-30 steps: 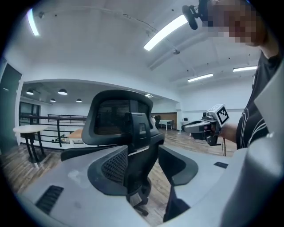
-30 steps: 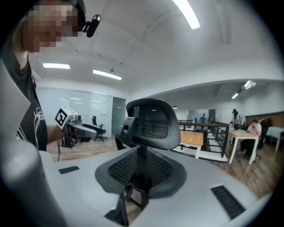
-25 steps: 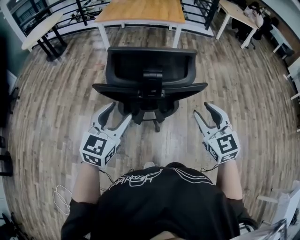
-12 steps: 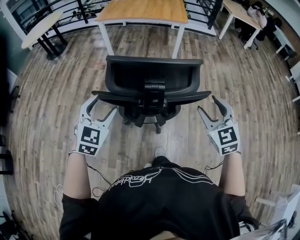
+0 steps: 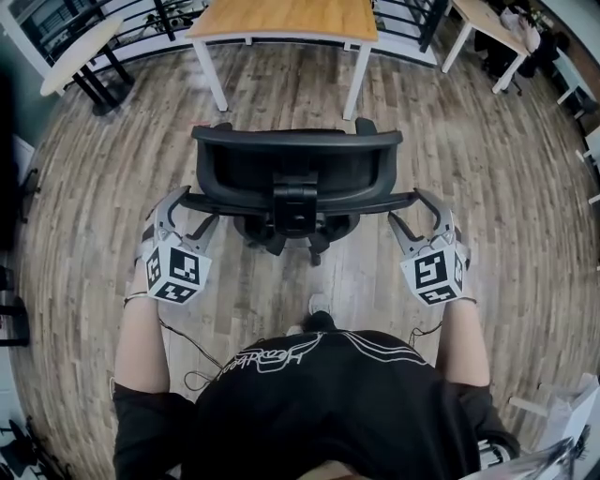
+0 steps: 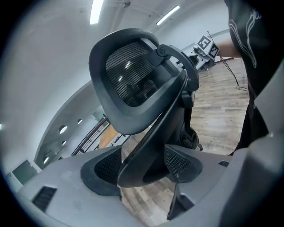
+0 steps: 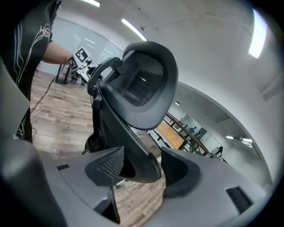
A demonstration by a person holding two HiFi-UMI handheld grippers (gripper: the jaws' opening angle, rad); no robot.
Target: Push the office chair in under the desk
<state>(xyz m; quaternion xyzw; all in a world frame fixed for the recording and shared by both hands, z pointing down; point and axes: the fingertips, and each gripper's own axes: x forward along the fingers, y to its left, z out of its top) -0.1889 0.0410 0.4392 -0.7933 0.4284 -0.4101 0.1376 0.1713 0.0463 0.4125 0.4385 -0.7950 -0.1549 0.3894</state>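
two claws, one at each end of the chair's back

both claws stand level with each other; the left claw [image 5: 190, 208] takes the left tip of the back frame [image 5: 234, 200] and the right claw [image 5: 409, 206] the right tip, so neither hand is nearer; each claw is spread wide, its jaws having just been opening, and in each gripper view the rounded end of the frame sits in the gap between the pads without any clear pinch on it

the office chair [image 5: 295, 155] stands on the wooden floor [image 5: 94, 187] with its back to the person; the long line of the back frame runs straight across the head view, from one claw to the other; the tabletop [image 5: 281, 19], pale wood on white legs, lies directly beyond the chair, away from the person, and the chair is near it but not yet under it; my judgement is that the push must go straight ahead, square to the frame, with both ends driven evenly or the chair will swing on its base [image 5: 281, 239]

the chair is black all over; a curved mesh panel [image 6: 128, 75] sits high in a smooth plastic rim, on a central spine, and the frame arms are thin and glossy
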